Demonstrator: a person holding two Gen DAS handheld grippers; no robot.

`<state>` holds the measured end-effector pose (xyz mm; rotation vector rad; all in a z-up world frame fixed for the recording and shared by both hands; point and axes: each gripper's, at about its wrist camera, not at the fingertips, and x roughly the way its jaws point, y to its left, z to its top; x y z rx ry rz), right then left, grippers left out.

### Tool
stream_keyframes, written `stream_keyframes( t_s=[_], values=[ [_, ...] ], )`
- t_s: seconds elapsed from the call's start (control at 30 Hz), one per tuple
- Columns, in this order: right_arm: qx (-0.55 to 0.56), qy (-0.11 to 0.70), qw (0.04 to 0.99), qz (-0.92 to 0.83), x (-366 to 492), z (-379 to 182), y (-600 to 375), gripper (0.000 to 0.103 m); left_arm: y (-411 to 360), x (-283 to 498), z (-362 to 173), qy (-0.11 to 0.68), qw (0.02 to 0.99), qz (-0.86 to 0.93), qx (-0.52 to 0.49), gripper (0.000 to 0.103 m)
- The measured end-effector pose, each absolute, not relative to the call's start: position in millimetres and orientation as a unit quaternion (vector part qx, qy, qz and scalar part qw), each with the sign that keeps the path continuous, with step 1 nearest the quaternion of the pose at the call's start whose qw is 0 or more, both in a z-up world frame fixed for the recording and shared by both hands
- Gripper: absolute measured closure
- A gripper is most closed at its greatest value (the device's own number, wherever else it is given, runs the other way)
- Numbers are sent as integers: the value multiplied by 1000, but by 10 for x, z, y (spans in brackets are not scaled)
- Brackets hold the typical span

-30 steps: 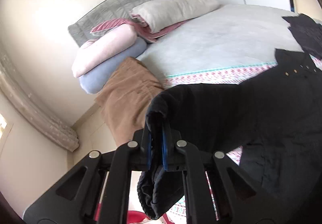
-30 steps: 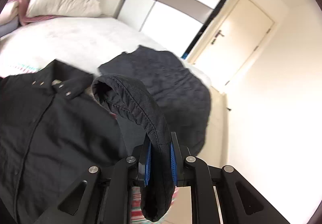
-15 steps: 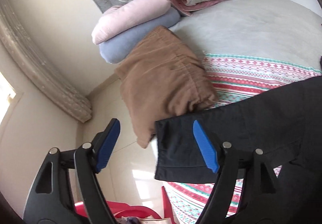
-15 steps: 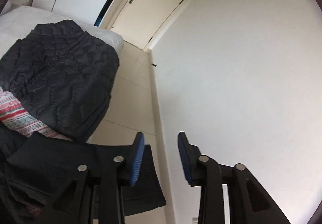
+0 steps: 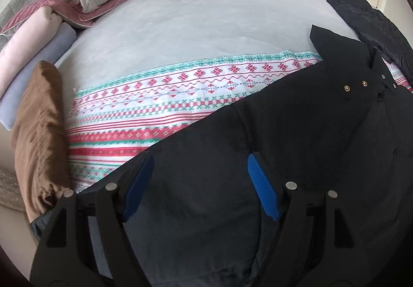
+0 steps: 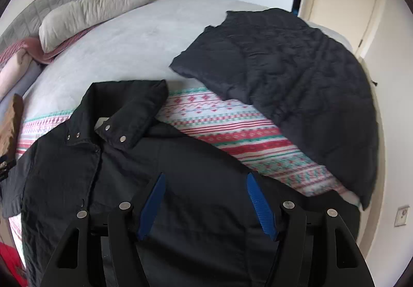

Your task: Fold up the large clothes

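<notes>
- Left wrist view: the black snap-collared cotton jacket (image 5: 296, 132) lies spread over the patterned red, white and teal blanket (image 5: 160, 104) at the near edge of the grey-covered bed (image 5: 193, 11); its lower part seems to reach past that edge, so it may slide toward the floor when pulled
- The left claw (image 5: 200, 183) hangs over the jacket with its blue pads wide apart, holding nothing; I cannot tell whether the tips touch the cloth
- Right wrist view: a black quilted puffer garment (image 6: 296, 67) lies at the bed's far right corner, just beside the jacket's collar; a careless fold might catch it
- The right claw (image 6: 206, 199) hovers over the jacket's front, pads wide apart, gripping nothing, so a shallow pinch could take one layer only
</notes>
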<state>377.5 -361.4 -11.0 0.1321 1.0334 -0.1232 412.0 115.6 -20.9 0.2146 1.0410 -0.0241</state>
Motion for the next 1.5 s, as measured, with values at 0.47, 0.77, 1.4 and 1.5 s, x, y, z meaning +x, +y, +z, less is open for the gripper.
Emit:
stream_keyframes(
  t_s=[0.47, 0.77, 1.4, 1.5],
  values=[
    [60, 508, 859, 4, 4604, -1008, -3451, 74, 985, 4526, -663, 506, 853, -127, -7, 57],
    [-9, 449, 890, -81, 4396, -771, -2922, 93, 918, 4226, -214, 415, 909, -38, -6, 91],
    [-44, 421, 903, -77, 4222, -579, -2565, 42, 1143, 3666, -130, 430, 902, 38, 10, 22],
    [-13, 423, 904, -64, 3654, -368, -2855, 35, 1074, 3338, -29, 452, 892, 0, -7, 22]
  ],
)
